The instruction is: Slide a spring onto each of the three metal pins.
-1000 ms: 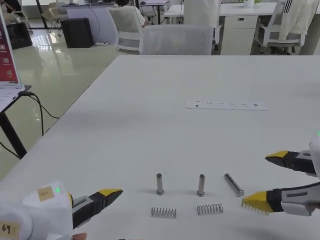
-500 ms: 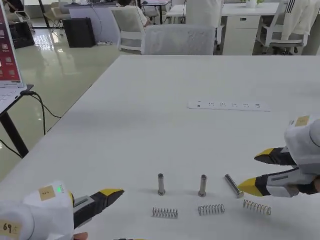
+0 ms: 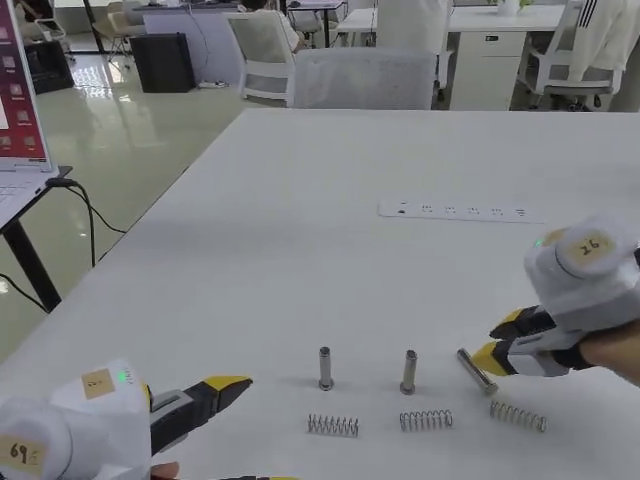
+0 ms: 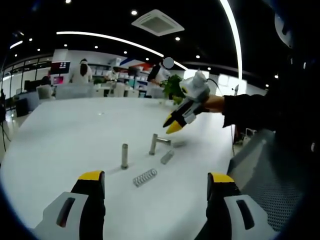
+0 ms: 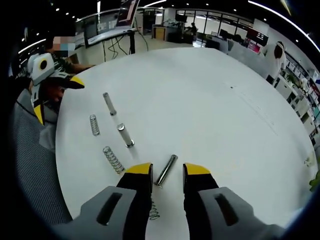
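The left tongs (image 4: 156,176) are spread wide and empty above the table's (image 3: 300,250) near edge. The right tongs (image 5: 168,169) are parted narrowly, their jaws straddling one end of the lying pin (image 5: 170,164); whether they touch it cannot be told. The first upright pin (image 3: 325,367) and the second upright pin (image 3: 409,370) stand beside it. In front lie the left spring (image 3: 333,425), the middle spring (image 3: 426,421) and the right spring (image 3: 518,416). The right spring is whole in the head view and half hidden behind a jaw in the right gripper view.

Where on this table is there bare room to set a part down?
The wide stretch between the power strip and the pins is bare, as is the left side of the table. Crowded: the front edge, with pins, springs and the right tool.
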{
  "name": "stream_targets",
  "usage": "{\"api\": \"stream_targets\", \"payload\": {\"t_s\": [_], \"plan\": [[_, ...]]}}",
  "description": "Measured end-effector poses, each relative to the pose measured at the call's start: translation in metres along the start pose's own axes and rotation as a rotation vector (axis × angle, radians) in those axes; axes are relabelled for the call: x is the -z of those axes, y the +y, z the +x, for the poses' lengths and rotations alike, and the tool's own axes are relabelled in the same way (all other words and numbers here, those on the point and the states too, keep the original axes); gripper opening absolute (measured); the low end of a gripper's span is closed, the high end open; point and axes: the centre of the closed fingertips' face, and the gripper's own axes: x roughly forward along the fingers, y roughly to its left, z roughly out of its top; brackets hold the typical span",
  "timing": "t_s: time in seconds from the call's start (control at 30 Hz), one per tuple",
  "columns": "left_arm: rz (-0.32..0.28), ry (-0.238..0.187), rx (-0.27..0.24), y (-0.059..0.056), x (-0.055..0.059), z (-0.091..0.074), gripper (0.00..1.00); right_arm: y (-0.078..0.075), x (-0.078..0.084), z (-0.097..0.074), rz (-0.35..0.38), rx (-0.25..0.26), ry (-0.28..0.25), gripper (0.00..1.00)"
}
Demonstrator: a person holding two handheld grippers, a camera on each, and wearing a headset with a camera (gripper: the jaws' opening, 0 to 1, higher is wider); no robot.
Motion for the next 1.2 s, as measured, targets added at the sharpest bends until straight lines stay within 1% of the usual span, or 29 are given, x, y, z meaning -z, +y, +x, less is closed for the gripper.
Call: {"api": "stream_targets", "payload": {"t_s": [0.2, 0.5, 0.53, 0.67, 0.77, 0.83, 0.93, 1.0, 1.2], "plan": [[0.001, 0.0, 0.001, 0.0, 0.0, 0.0, 0.8, -0.002, 0.0, 0.011, 0.048, 0.003, 0.034, 0.15], [0.002, -0.002, 0.003, 0.0, -0.001, 0.0, 0.79, -0.009, -0.001, 0.03, 0.12, 0.012, 0.077, 0.13], [0.001, -0.002, 0.003, 0.0, -0.001, 0.0, 0.79, -0.01, -0.001, 0.031, 0.129, 0.019, 0.085, 0.13], [0.002, -0.002, 0.003, 0.0, -0.001, 0.0, 0.79, -0.009, 0.002, 0.037, 0.16, 0.024, 0.112, 0.13], [0.002, -0.004, 0.004, 0.0, -0.001, 0.0, 0.78, -0.011, 0.008, 0.041, 0.179, 0.026, 0.145, 0.1], [0.002, -0.003, 0.004, 0.0, -0.001, 0.0, 0.78, -0.01, 0.009, 0.044, 0.19, 0.026, 0.15, 0.1], [0.001, -0.004, 0.005, 0.001, -0.001, 0.0, 0.78, -0.009, 0.011, 0.045, 0.191, 0.024, 0.161, 0.09], [0.001, -0.003, 0.005, 0.0, -0.001, 0.0, 0.78, -0.011, 0.011, 0.045, 0.168, 0.04, 0.17, 0.08], [0.001, -0.001, 0.005, 0.0, -0.001, 0.0, 0.77, -0.01, 0.011, 0.046, 0.169, 0.044, 0.18, 0.08]]}}
